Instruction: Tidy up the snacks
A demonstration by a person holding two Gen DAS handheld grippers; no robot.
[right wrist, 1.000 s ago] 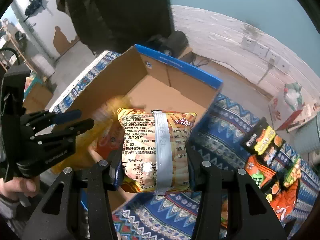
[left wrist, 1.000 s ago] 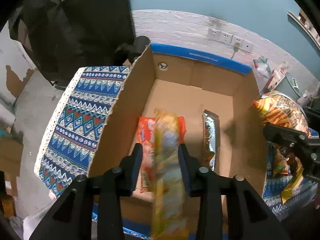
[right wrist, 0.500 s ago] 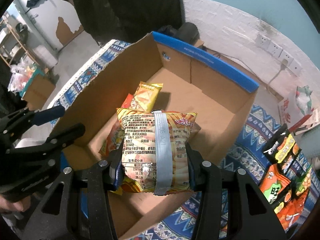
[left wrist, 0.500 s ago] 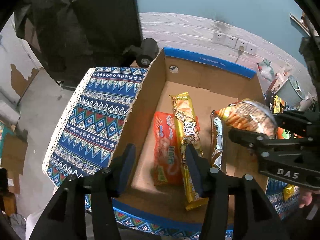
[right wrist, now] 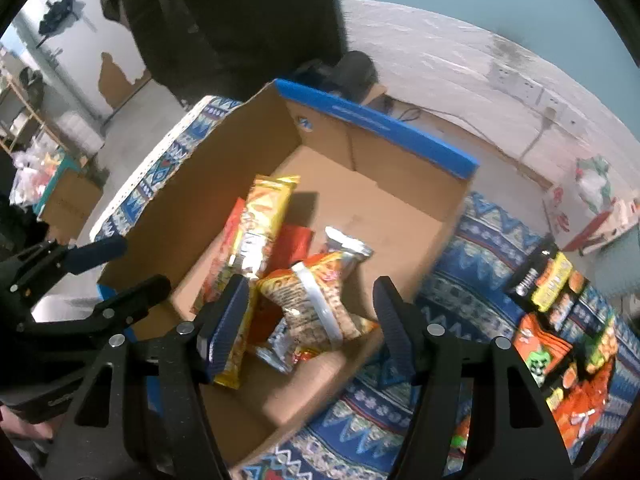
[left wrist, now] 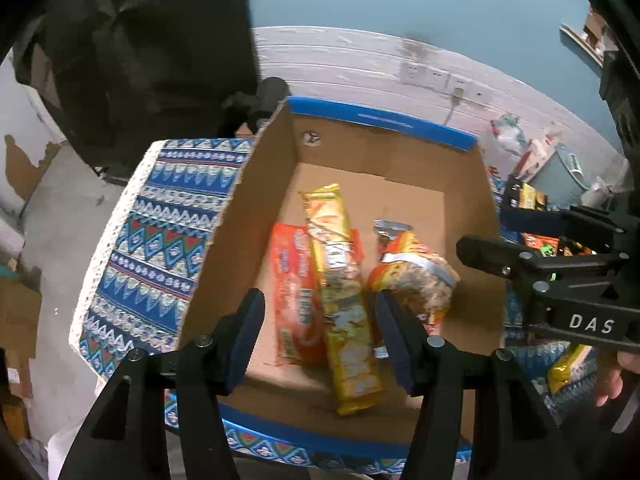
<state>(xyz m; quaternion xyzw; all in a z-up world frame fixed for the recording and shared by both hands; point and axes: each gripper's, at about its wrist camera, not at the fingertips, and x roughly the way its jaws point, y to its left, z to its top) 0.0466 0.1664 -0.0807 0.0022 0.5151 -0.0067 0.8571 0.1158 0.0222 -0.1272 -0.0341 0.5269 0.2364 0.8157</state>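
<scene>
An open cardboard box (left wrist: 400, 148) with a blue rim stands on the patterned cloth. Inside lie a long yellow snack pack (left wrist: 340, 292), an orange-red pack (left wrist: 294, 296), a silver pack (left wrist: 390, 228) and an orange chip bag (left wrist: 416, 280). The chip bag (right wrist: 316, 300) lies in the box in front of my right gripper (right wrist: 310, 320), which is open and empty above the box. My left gripper (left wrist: 320, 332) is open and empty above the box's near edge. The yellow pack (right wrist: 264, 224) also shows in the right wrist view.
More snack bags (right wrist: 560, 320) lie on the blue patterned cloth (right wrist: 472, 248) to the right of the box. The cloth (left wrist: 160, 240) also extends left of the box. A dark-clothed person (left wrist: 152, 48) stands behind. A white wall with sockets (left wrist: 428, 76) is beyond.
My left gripper let go of the yellow pack, which now lies in the box. My right gripper carried the chip bag over the box and released it; both grippers are now open.
</scene>
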